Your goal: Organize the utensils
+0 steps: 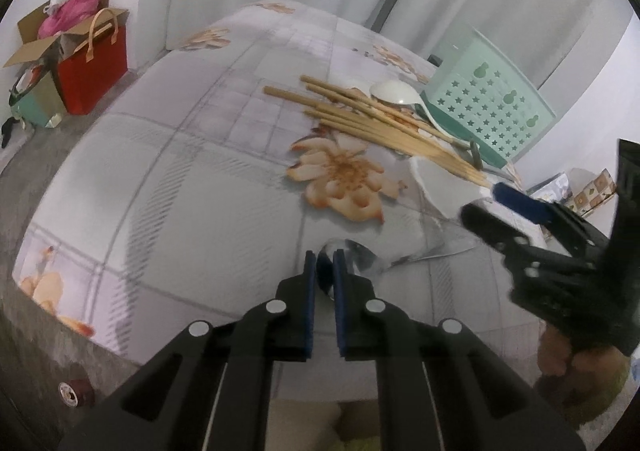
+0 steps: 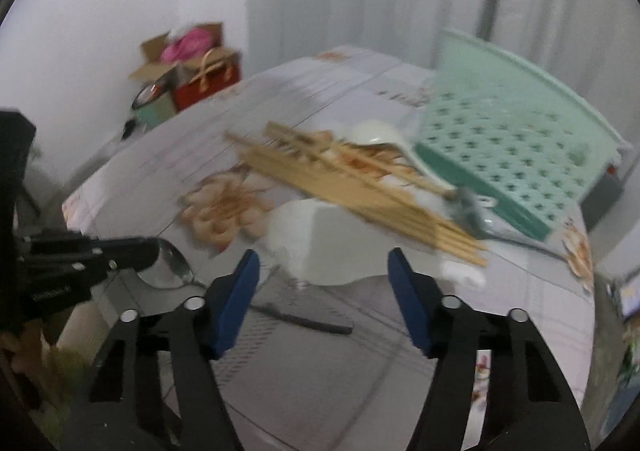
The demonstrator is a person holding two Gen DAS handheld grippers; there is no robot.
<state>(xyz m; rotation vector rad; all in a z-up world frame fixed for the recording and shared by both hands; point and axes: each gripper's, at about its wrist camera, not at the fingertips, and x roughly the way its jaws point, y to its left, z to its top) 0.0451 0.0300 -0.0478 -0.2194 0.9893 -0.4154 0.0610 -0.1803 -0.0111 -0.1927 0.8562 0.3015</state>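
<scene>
Pinching the bowl of a shiny metal spoon (image 1: pixel 362 261), the left claw (image 1: pixel 325 265) holds it just over the flowery tabletop (image 1: pixel 180 187). The right claw (image 2: pixel 324 283) hangs open and empty beside it. Wooden chopsticks (image 1: pixel 380 123) lie near a green star-holed basket (image 1: pixel 492 107).

Your left wrist camera looks steeply down along its tongs (image 1: pixel 325 263), close over the tabletop (image 1: pixel 180 179); the right does likewise (blurred); both share the chopsticks (image 1: pixel 372 119) and green holder (image 1: pixel 492 107).

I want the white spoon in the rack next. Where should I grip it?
Grip the white spoon at the neck just behind its bowl, coming from above. Its handle slopes down toward the green rack and rests among the chopsticks, leaving little room lower down.
</scene>
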